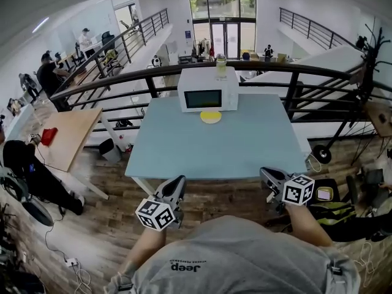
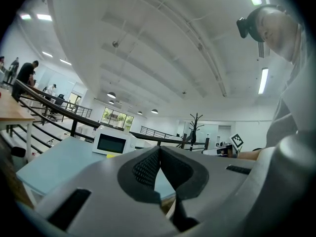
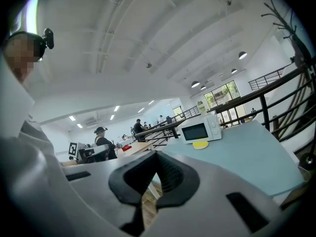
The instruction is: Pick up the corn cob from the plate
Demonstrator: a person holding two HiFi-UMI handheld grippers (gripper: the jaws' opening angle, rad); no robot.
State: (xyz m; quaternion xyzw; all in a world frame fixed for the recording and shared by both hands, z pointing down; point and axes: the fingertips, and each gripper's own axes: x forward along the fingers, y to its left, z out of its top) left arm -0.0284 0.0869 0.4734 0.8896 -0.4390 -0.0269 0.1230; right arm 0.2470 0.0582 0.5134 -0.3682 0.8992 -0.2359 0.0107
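A yellow plate [image 1: 210,116] lies on the light blue table [image 1: 233,146], just in front of a white microwave [image 1: 207,90] at the far edge. The corn cob cannot be told apart from the plate at this distance. Both grippers hover at the near edge of the table, far from the plate. My left gripper [image 1: 177,183] has its jaws together with nothing between them, as does my right gripper [image 1: 267,174]. In the left gripper view the shut left gripper [image 2: 159,148] points level toward the microwave [image 2: 112,143]. In the right gripper view the right gripper [image 3: 156,155] is also empty, with the plate [image 3: 200,144] far ahead.
A black railing [image 1: 269,72] runs behind the table. A bottle [image 1: 220,66] stands on the microwave. A wooden table [image 1: 67,133] with a red item stands to the left, and bags and cables lie on the floor to the right. People sit and stand farther off on the left.
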